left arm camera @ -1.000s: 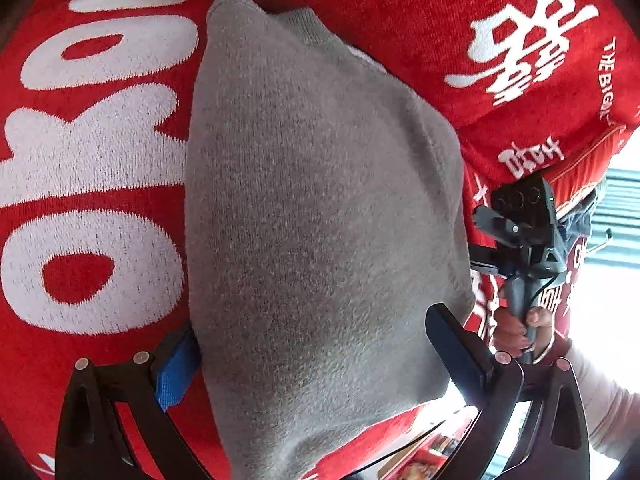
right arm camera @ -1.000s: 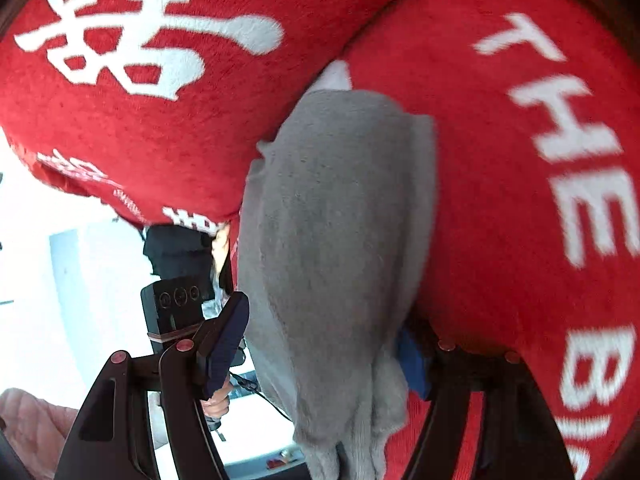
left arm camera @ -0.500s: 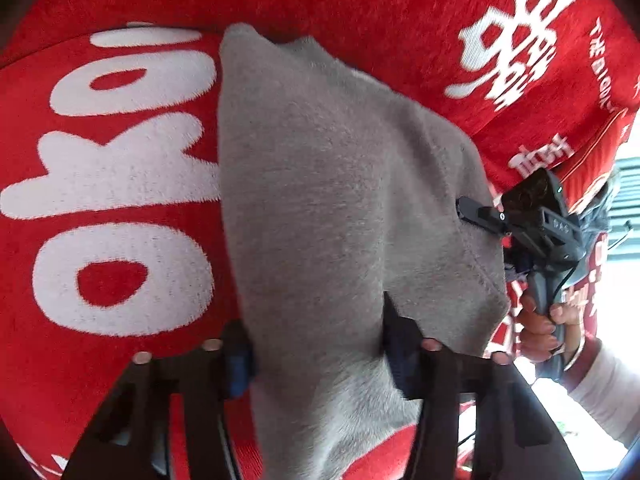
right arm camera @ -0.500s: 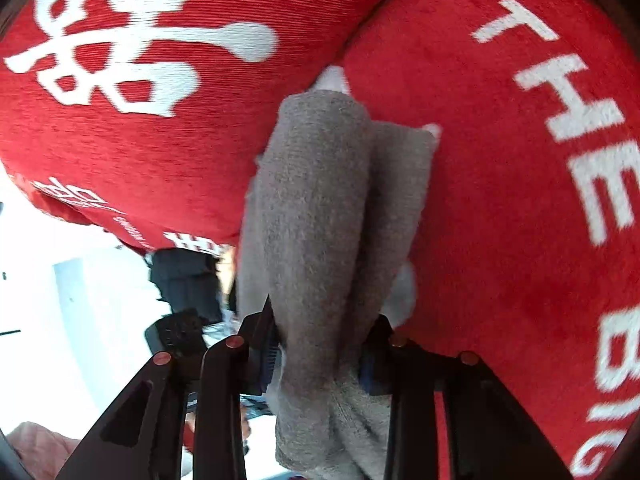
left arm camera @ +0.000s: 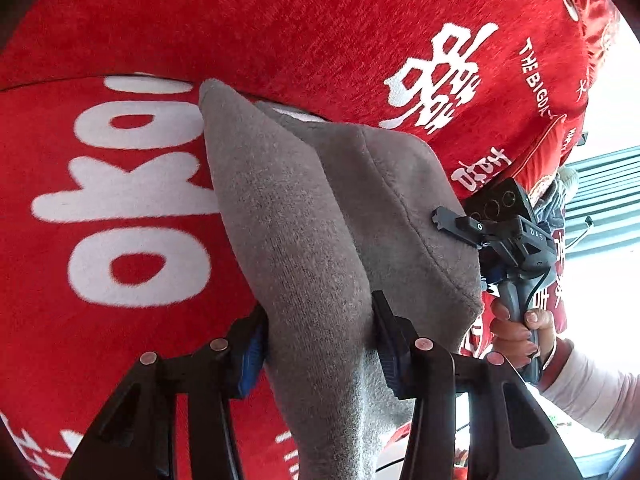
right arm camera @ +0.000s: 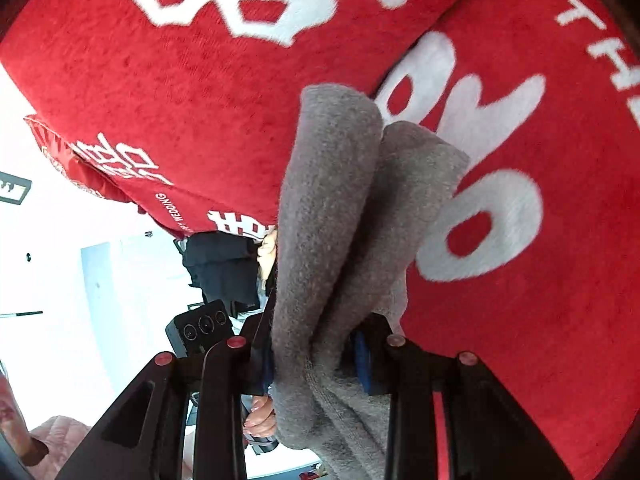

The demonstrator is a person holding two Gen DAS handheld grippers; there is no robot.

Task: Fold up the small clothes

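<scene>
Both grippers went from spread around the cloth a second ago to pinched on it; since the half-second frame the grey garment (left arm camera: 304, 216) has bunched further, with two ridges now showing in each view. Left gripper (left arm camera: 320, 340) fingers pressed together on a thick fold of the grey knit, blue pad visible on the left finger (left arm camera: 250, 354), fabric running down between the fingers and out of the frame bottom. Right gripper (right arm camera: 312, 344) likewise clamped on a gathered double roll of the same garment (right arm camera: 332, 216), cloth spilling below the fingers. Garment lies on the red blanket (left arm camera: 360, 32) with white lettering, its far end resting against the raised fold of that blanket. From the left wrist view the right gripper (left arm camera: 440, 218) shows at the garment's right edge, with the person's hand (left arm camera: 516, 332) on its handle, white sleeve (left arm camera: 588, 392) behind. From the right wrist view the left gripper body (right arm camera: 204, 326) sits just left of the cloth, fingers of the other hand (right arm camera: 260, 416) below it
</scene>
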